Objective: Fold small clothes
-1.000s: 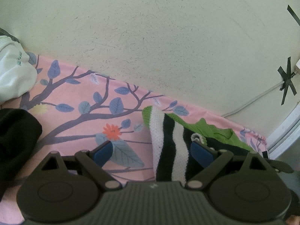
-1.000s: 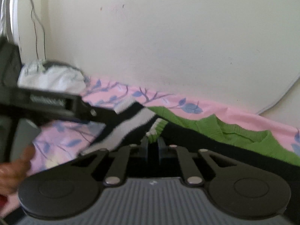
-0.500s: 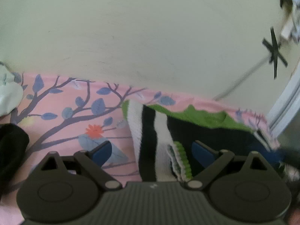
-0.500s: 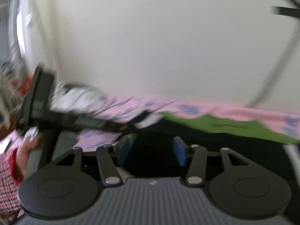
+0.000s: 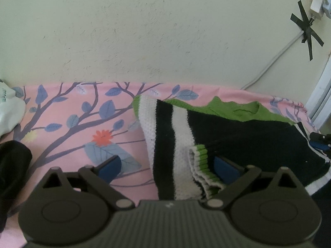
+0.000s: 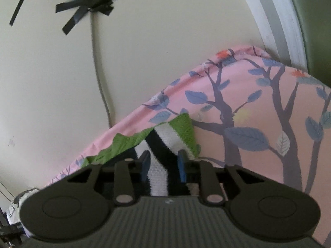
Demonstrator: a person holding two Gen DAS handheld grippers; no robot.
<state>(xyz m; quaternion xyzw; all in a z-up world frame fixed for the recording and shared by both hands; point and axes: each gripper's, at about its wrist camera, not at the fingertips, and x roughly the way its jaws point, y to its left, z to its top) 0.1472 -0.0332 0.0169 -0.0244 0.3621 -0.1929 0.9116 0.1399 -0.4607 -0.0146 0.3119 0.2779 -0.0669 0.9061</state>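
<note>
A small knitted sweater (image 5: 238, 136), black with white stripes and green collar and cuffs, lies on the pink floral sheet (image 5: 68, 124). Its left striped sleeve (image 5: 171, 144) is folded across the body, cuff toward me. My left gripper (image 5: 167, 165) is open and empty, its jaws either side of that sleeve and cuff. In the right wrist view my right gripper (image 6: 163, 165) is open, jaws astride the striped right sleeve (image 6: 159, 155) near the green shoulder; whether the pads touch it I cannot tell.
A cream wall (image 5: 144, 31) stands right behind the sheet, with a cable (image 5: 273, 60) taped on it. A black garment (image 5: 12, 165) and a white one (image 5: 8, 111) lie at the left. A white door frame (image 6: 275, 20) rises at the right.
My right gripper let go of the left sleeve's cuff, opened, and swung to the sweater's right sleeve. The left sleeve now lies folded on the body. My left gripper stayed open.
</note>
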